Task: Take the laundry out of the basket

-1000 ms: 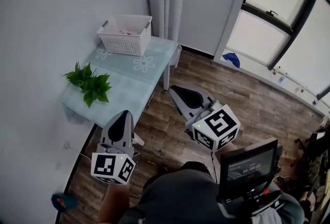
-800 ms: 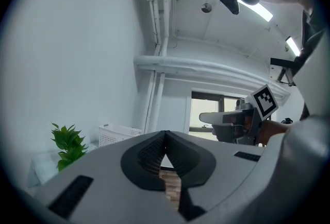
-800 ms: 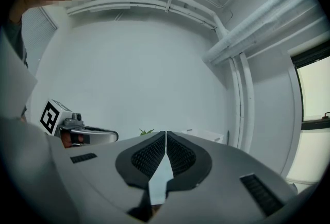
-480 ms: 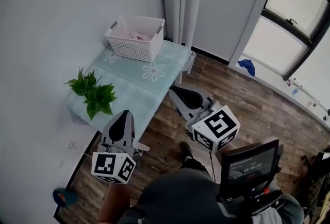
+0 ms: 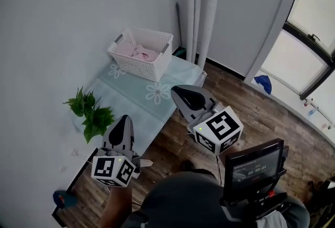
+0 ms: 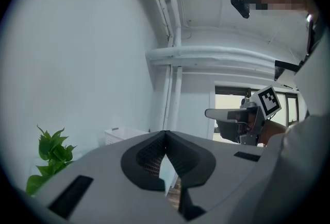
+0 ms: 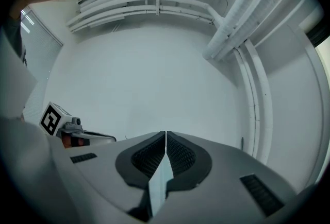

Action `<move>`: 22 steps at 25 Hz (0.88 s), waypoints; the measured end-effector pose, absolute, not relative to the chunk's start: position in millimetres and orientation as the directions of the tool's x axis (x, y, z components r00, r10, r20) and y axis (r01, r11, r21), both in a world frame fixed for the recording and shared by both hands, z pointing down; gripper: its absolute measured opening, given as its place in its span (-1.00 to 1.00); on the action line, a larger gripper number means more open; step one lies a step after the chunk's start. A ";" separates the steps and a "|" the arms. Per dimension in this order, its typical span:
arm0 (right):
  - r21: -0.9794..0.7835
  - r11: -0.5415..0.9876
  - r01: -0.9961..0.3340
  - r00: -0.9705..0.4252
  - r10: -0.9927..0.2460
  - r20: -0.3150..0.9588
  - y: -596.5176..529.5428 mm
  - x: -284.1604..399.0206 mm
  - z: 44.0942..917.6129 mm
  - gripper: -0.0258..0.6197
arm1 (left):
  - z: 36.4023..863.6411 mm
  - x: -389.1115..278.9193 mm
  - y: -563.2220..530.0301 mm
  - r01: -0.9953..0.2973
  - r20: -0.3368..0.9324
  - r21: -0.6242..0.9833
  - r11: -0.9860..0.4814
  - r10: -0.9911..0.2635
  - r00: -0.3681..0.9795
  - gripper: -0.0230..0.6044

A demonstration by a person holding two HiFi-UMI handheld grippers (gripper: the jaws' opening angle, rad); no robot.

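Observation:
A white slatted laundry basket [image 5: 141, 53] stands at the far end of a pale green table [image 5: 137, 100], with pink laundry [image 5: 140, 54] lying inside it. Both grippers hang well short of the basket. My left gripper [image 5: 125, 119] hovers over the table's near edge, shut and empty. Over the table's right edge my right gripper [image 5: 178, 91] is also shut with nothing in it. In the left gripper view the jaws of the left gripper [image 6: 165, 133] meet at the tips, and the basket [image 6: 122, 136] shows small beyond them. The right gripper [image 7: 165, 135] faces a bare white wall.
A green leafy plant [image 5: 92, 115] stands on the table's left side near the wall. White pipes [image 5: 201, 7] run up the corner behind the basket. Wooden floor [image 5: 246, 111] lies to the right, with a blue object [image 5: 264, 84] under the window.
The head view has shifted: basket and table have slid right and downward in it, so the basket looks nearer. Both grippers keep their places in the view and stay shut.

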State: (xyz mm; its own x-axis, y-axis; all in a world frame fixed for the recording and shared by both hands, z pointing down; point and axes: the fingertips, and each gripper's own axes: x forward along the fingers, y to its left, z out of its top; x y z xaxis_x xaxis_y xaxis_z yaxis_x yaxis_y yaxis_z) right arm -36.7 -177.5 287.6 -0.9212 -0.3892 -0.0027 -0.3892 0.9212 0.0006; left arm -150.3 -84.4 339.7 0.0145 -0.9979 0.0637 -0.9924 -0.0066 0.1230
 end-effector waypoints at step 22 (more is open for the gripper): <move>-0.030 0.951 -0.307 -0.952 -0.307 0.021 -303.5 -120.0 301.6 -0.86 | 334.2 -214.4 -197.1 -0.988 0.053 0.092 0.120 -0.992 -0.116 -0.92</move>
State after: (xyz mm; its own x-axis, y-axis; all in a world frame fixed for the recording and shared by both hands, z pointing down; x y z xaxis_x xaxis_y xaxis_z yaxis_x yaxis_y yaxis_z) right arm -120.0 -303.5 301.6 -0.9516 -0.3065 0.0208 -0.3071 0.9512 -0.0301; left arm -214.4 -197.1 334.2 -0.1158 -0.9919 0.0527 -0.9885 0.1203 0.0919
